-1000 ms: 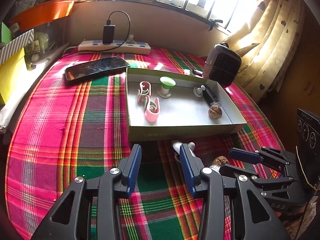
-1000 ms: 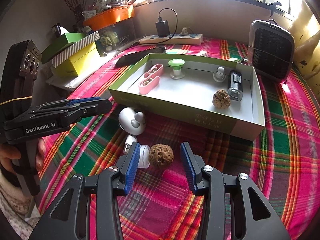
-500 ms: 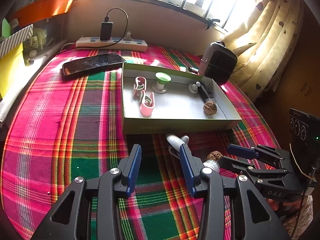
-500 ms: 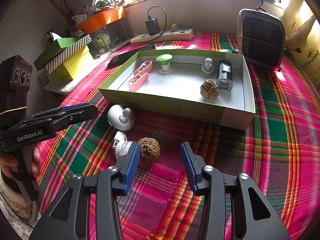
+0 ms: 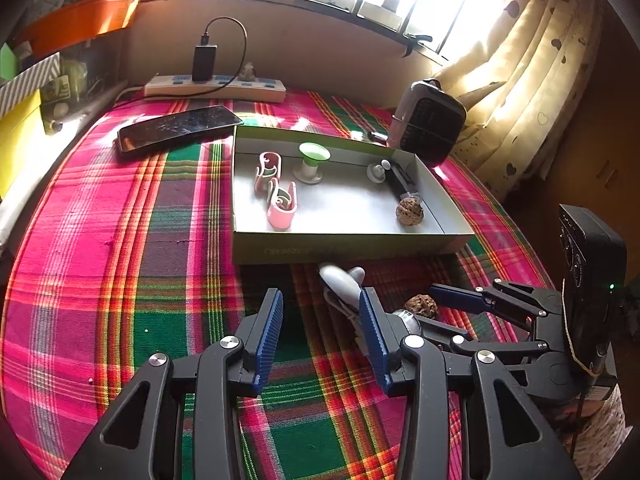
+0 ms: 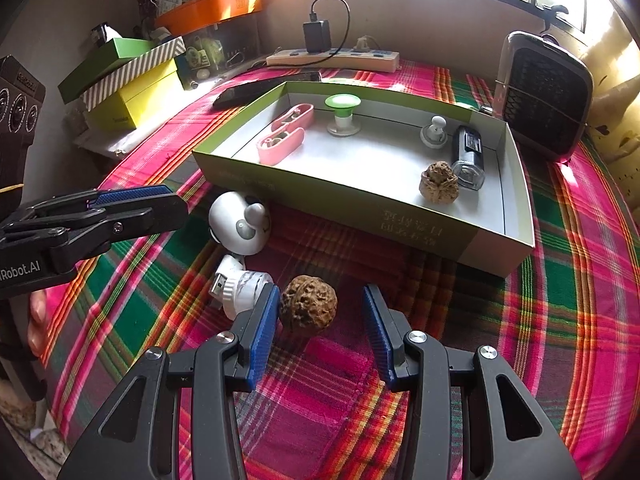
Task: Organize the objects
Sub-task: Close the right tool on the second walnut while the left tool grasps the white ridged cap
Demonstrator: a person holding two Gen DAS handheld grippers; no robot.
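A brown walnut (image 6: pixel 308 310) lies on the plaid cloth between the fingers of my right gripper (image 6: pixel 320 300), close to the left pad, with a gap on the right; the gripper is open. In the left wrist view the same walnut (image 5: pixel 422 306) sits between the right gripper (image 5: pixel 444 308) fingers. My left gripper (image 5: pixel 320 300) is open over bare cloth. Just past its right finger lies a white round gadget (image 5: pixel 340 280). A white USB plug piece (image 6: pixel 240 288) lies beside the walnut. The shallow green box (image 6: pixel 340 200) holds another walnut (image 6: pixel 438 182), pink clips, a green-topped spool and a dark vial.
A phone (image 5: pixel 176 128) and a power strip (image 5: pixel 216 88) lie at the back of the table. A small heater (image 6: pixel 544 96) stands at the box's far right. Stacked boxes (image 6: pixel 128 80) fill the left edge. The left gripper (image 6: pixel 100 216) reaches in from the left.
The right gripper has shifted slightly, so the walnut sits nearer its left finger. The left gripper has kept its place and stays open.
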